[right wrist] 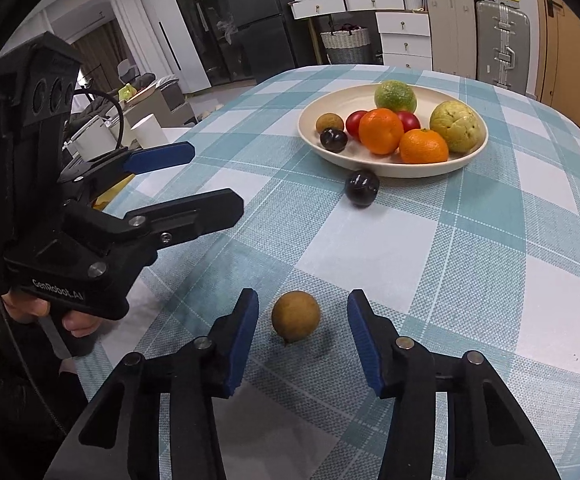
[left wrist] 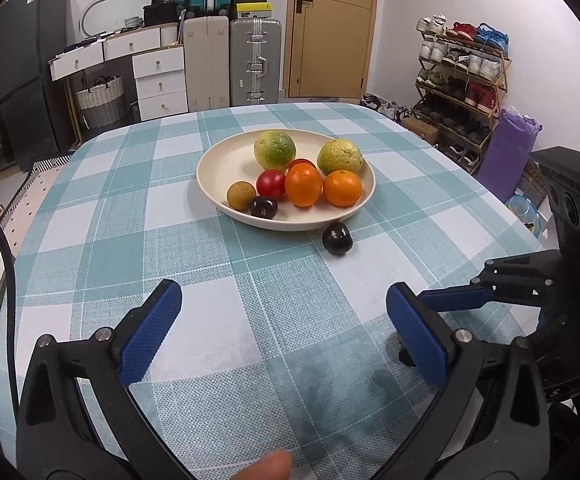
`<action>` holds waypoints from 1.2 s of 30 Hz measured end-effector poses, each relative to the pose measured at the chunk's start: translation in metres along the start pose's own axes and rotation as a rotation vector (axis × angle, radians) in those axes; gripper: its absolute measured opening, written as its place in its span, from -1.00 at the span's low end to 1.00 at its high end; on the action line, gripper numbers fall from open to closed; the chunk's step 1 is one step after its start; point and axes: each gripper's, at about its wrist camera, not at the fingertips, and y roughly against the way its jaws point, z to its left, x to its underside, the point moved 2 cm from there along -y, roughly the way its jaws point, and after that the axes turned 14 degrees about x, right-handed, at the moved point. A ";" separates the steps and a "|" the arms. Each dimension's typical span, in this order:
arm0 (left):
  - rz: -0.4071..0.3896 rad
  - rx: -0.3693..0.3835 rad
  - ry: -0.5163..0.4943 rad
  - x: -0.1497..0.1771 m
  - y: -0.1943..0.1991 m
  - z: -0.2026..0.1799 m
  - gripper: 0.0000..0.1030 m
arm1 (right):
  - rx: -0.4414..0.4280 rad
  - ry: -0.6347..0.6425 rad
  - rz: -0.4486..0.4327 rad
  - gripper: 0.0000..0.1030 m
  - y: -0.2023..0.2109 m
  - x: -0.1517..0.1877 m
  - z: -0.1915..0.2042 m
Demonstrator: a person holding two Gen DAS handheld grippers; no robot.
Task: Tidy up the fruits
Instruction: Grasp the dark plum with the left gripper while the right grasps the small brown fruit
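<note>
While your cream plate (right wrist: pixel 386 162) holds two oranges (right wrist: pixel 382 130), two red tomatoes (left wrist: pixel 271 184), a green citrus (right wrist: pixel 395 96), a yellow-green guava (right wrist: pixel 456 126), one longan (left wrist: pixel 241 195) and a dark plum (left wrist: pixel 263 207), a second plum (right wrist: pixel 362 188) sits on the surface just beside its near rim. Your right tongs (right wrist: pixel 303 330) gape wide around a loose longan (right wrist: pixel 295 315), not touching it; its stem nub points down. Your left tongs (left wrist: pixel 284 312) are wide, holding nothing.

Second red tomato (left wrist: pixel 301 163) mostly hidden behind orange (left wrist: pixel 303 184).
</note>
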 end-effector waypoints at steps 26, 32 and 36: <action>0.018 0.005 0.009 0.001 -0.009 -0.001 0.98 | 0.019 -0.022 -0.036 -0.48 0.004 -0.004 -0.011; 0.032 0.006 0.023 -0.002 -0.019 0.003 0.98 | 0.073 -0.106 -0.067 -0.48 0.005 -0.016 -0.036; 0.045 0.008 0.039 -0.004 -0.027 0.005 0.98 | 0.098 -0.137 -0.079 -0.48 0.004 -0.024 -0.046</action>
